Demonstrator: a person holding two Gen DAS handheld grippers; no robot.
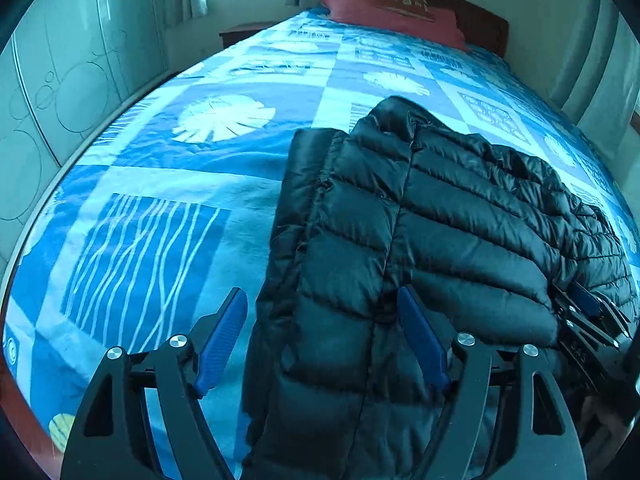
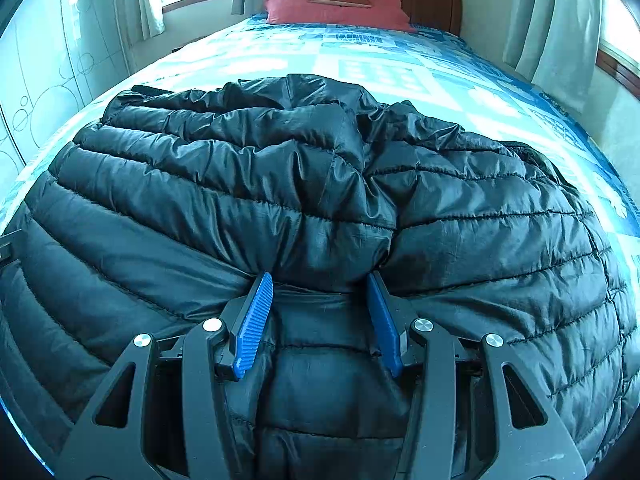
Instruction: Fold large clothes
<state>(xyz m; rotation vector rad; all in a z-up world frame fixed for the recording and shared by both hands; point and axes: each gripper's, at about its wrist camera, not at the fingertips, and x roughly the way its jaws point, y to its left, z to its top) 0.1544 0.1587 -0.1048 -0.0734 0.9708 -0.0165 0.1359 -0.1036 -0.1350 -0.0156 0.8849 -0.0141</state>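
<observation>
A black quilted puffer jacket (image 1: 420, 216) lies on the blue patterned bedspread (image 1: 160, 184). My left gripper (image 1: 320, 304) is open, with its blue pads either side of the jacket's near left edge. In the right wrist view the jacket (image 2: 280, 184) fills most of the frame. My right gripper (image 2: 320, 284) is open wide, its blue fingers (image 2: 256, 320) pressed against a puffed fold of the jacket that bulges between them. The right gripper also shows at the right edge of the left wrist view (image 1: 588, 312).
Red pillows (image 2: 340, 8) lie against the dark wooden headboard (image 2: 432, 4) at the far end. A white wardrobe (image 1: 60, 80) stands along the left. Curtains (image 2: 552, 20) and windows sit at the back and right. Bare bedspread (image 2: 360, 60) stretches beyond the jacket.
</observation>
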